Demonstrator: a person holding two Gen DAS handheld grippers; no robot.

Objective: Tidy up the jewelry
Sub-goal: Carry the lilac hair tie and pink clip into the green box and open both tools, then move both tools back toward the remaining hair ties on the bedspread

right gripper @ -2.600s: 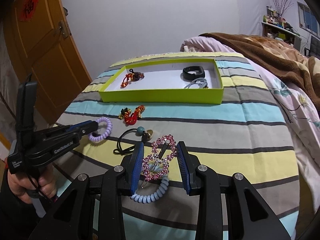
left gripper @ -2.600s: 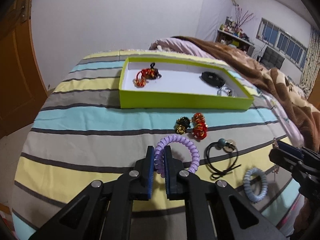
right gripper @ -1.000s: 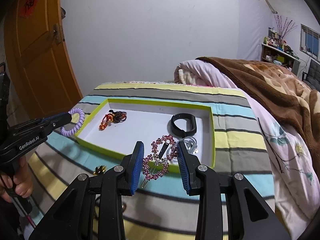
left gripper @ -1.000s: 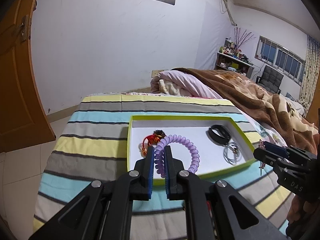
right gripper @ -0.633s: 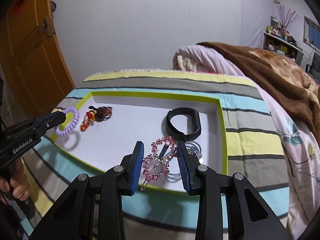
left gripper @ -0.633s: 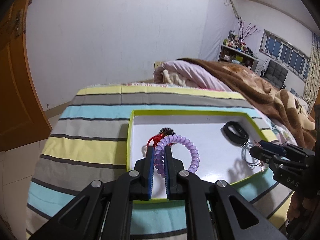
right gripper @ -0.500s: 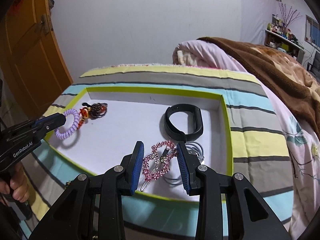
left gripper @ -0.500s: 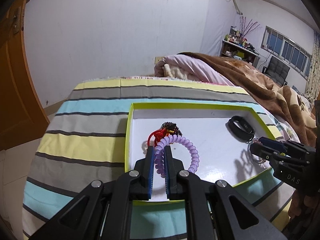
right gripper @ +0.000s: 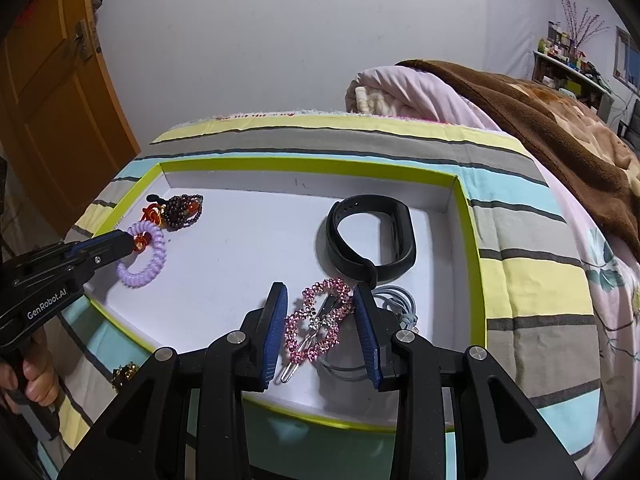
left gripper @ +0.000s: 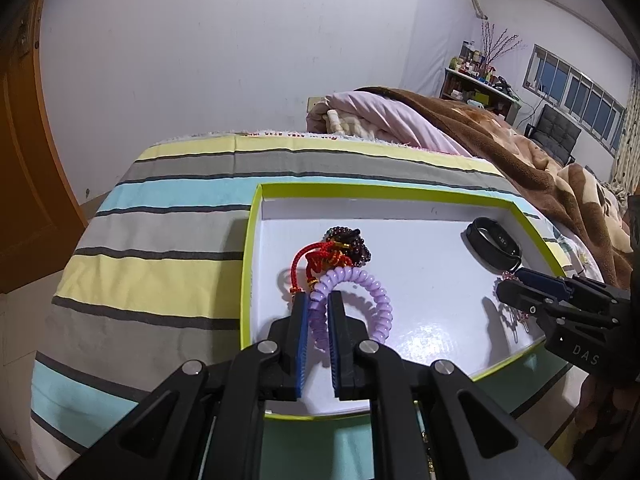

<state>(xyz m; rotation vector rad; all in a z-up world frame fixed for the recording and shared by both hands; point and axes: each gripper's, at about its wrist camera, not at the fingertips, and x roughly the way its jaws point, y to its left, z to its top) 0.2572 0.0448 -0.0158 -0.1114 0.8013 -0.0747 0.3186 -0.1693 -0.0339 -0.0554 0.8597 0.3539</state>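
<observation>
left gripper (left gripper: 319, 312) pinching purple coil tie (left gripper: 352, 300) by tray's (left gripper: 256, 208) left edge, beside red cord | right gripper (right gripper: 320, 320) clamping pink hair clip (right gripper: 318, 324) at near right corner over grey ring | judged: lower before release, clear of neighbours

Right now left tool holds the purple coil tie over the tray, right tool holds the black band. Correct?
Not quite. The right tool holds the pink clip; the black band lies in the tray, per the right wrist view. The left tool does hold the purple coil tie.
</observation>
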